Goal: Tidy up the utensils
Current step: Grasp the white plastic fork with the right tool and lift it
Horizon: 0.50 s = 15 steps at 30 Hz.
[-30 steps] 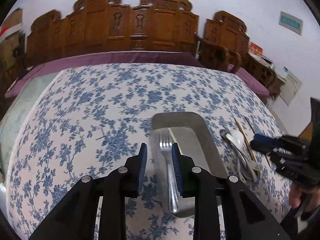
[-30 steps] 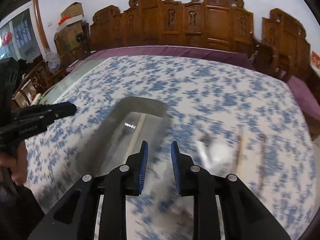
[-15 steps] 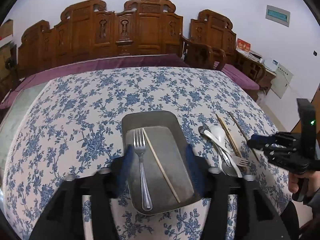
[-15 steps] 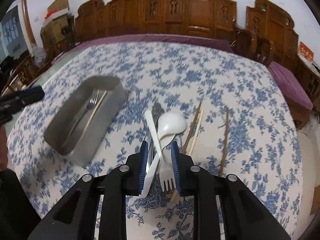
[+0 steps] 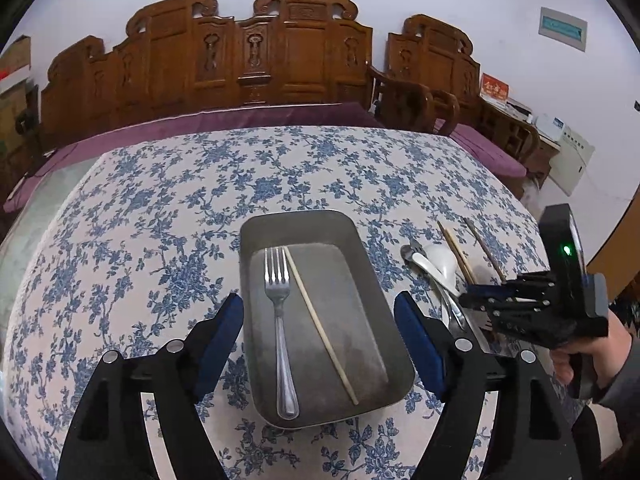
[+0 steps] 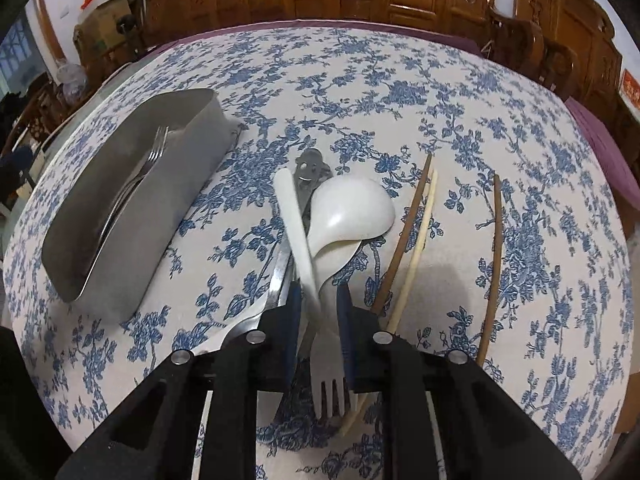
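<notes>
Chopsticks (image 6: 404,240) flank white spoon (image 6: 348,212) beside tray (image 6: 132,184).

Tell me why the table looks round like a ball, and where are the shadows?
Left wrist view: the fisheye lens bends the flowered tablecloth into a dome, and the corners go black; all looks sharp. Right wrist view: same bulge; a soft grey shadow falls on the cloth between the chopsticks, and the white spoon shows a small bright shine.
</notes>
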Available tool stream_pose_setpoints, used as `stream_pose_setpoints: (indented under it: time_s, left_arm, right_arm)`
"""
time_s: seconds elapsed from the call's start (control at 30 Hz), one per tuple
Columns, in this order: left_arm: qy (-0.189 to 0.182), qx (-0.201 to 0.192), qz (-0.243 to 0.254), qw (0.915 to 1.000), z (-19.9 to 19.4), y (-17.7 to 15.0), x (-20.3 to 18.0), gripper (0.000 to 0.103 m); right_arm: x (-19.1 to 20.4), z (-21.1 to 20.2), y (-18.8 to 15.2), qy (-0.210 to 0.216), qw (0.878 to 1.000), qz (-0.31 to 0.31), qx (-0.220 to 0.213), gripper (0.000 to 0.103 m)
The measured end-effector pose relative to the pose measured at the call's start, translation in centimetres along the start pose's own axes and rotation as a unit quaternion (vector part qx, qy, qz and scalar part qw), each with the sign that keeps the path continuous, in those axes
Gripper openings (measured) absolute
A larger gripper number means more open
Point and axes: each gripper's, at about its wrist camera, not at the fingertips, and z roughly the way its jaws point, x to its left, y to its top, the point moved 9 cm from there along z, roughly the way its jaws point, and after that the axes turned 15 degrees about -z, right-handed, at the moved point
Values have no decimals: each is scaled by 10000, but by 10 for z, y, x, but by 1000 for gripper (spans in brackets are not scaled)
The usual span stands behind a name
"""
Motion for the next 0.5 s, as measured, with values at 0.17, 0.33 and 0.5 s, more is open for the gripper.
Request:
stream_pose_setpoints:
  time_s: [0.17,0.33,0.5]
  left_arm:
    - [-17,41,112,9999,2,-6,-8,74]
    - [-17,57,194,9998,2,-9,-12,74]
    - [-36,36,255,9997,0,-10,-17,74]
  right_arm:
    - [-2,4,0,146,9998,125,16,15]
    - [1,7,1,164,9998,20,111,15]
    - [4,4,3,147,9999,-13,52,7]
